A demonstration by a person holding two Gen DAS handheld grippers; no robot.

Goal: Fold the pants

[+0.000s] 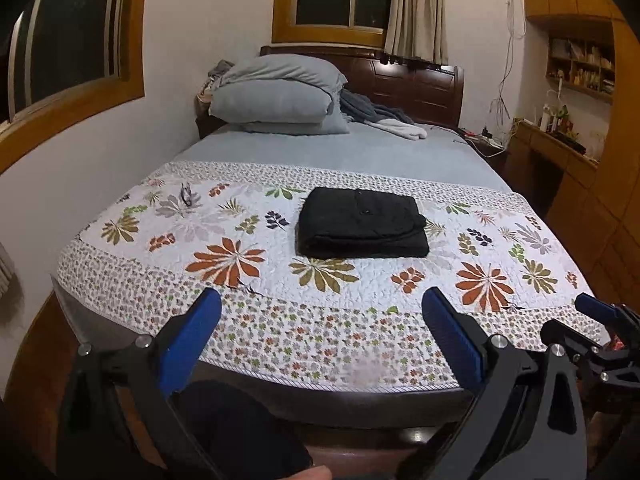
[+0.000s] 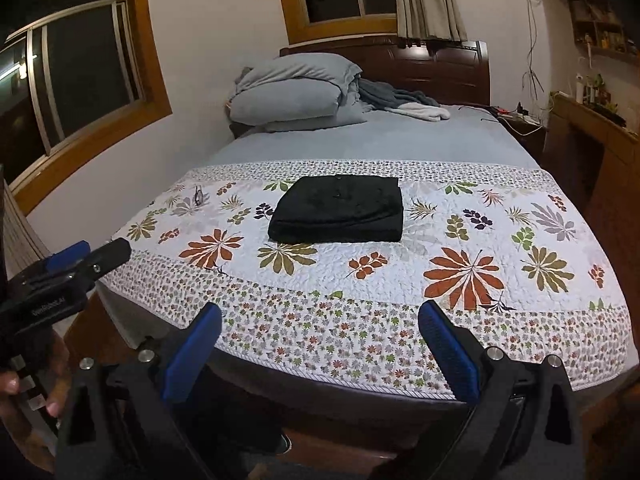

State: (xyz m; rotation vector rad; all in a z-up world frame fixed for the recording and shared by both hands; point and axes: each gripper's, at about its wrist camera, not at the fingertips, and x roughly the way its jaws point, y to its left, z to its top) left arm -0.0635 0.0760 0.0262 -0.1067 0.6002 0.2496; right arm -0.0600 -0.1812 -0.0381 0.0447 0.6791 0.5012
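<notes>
The black pants (image 1: 362, 224) are lying folded on the quilt (image 1: 240, 320), far ahead of both tongs — left gripper (image 1: 320, 340) and right gripper (image 2: 320, 344) are gaping wide, holding nothing. Soft, floppy — grab thick edges.

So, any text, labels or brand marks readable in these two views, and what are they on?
White print on the black body of the left gripper, seen from the right wrist view: too small and blurred to read for certain.
Books and bottles on the wall shelf: labels too small to read.
Folded black pants and floral quilt: no text visible.
</notes>
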